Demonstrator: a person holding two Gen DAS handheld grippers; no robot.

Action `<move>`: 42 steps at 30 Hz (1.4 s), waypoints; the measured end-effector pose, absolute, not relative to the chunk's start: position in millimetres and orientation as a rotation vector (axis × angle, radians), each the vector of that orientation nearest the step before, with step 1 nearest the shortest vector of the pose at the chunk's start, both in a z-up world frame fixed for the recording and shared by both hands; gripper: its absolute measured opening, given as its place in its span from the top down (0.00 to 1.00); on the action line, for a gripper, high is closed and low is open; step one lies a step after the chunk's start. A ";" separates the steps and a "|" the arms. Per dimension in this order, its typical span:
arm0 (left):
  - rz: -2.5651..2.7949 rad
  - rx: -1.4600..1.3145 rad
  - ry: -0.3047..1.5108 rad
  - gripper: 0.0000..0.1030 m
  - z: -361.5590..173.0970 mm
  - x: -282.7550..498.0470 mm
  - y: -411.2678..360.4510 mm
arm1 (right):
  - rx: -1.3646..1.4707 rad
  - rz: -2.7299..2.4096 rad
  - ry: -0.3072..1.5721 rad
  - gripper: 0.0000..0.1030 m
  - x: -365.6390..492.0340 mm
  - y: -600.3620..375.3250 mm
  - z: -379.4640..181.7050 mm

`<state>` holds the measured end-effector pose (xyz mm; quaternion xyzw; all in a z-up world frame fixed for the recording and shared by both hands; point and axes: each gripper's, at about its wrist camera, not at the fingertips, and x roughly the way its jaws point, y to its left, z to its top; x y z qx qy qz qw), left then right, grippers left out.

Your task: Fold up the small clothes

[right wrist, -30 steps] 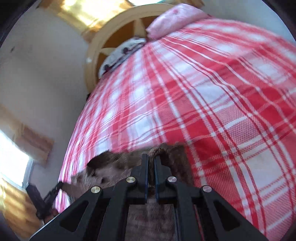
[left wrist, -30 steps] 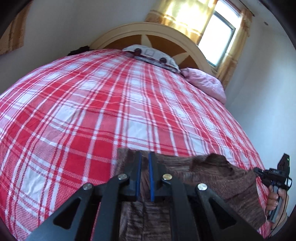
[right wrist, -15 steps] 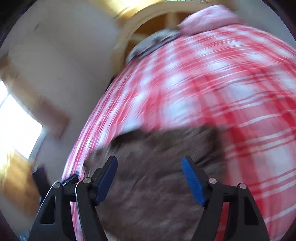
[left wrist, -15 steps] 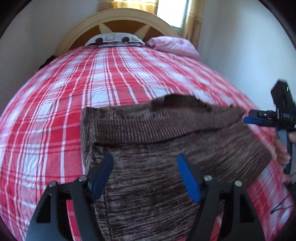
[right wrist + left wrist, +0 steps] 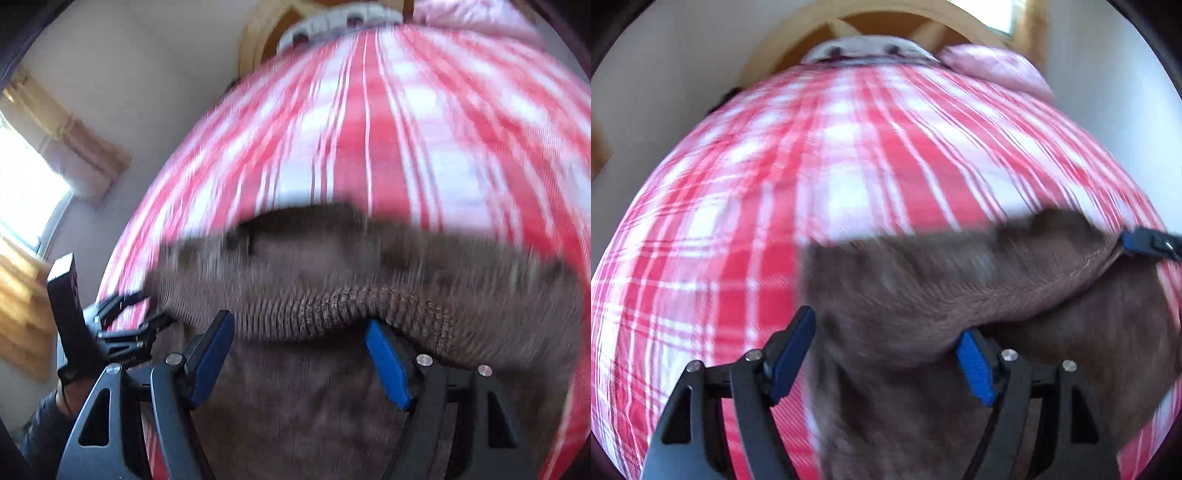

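Brown knit sweater (image 5: 960,295) lies folded on the red plaid bedspread (image 5: 775,184); left gripper (image 5: 886,354) opening wide; right gripper (image 5: 299,354) wide, gripping nothing

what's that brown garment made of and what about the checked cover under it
Brown garment: seemingly a knitted yarn, matte and fuzzy; the ribbed band along its edge shows rows of stitches. Checked cover: looks like a woven, matte cloth, red and white; motion blur hides its weave.

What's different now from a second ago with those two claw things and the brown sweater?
Both let go: the left gripper and right gripper, then shut on the brown sweater, now stand open above it. The sweater stays on the plaid bedspread.
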<state>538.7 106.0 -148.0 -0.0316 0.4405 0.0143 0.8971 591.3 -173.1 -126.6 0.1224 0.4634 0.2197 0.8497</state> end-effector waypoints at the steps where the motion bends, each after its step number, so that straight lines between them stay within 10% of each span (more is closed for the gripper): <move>1: 0.058 -0.094 0.891 0.25 -145.5 540.9 113.3 | 0.259 0.450 0.945 0.29 594.8 -173.7 -121.4; 42: 0.071 -0.040 0.959 0.14 -174.0 379.6 122.2 | 0.162 0.350 0.978 0.29 399.4 -263.3 -150.5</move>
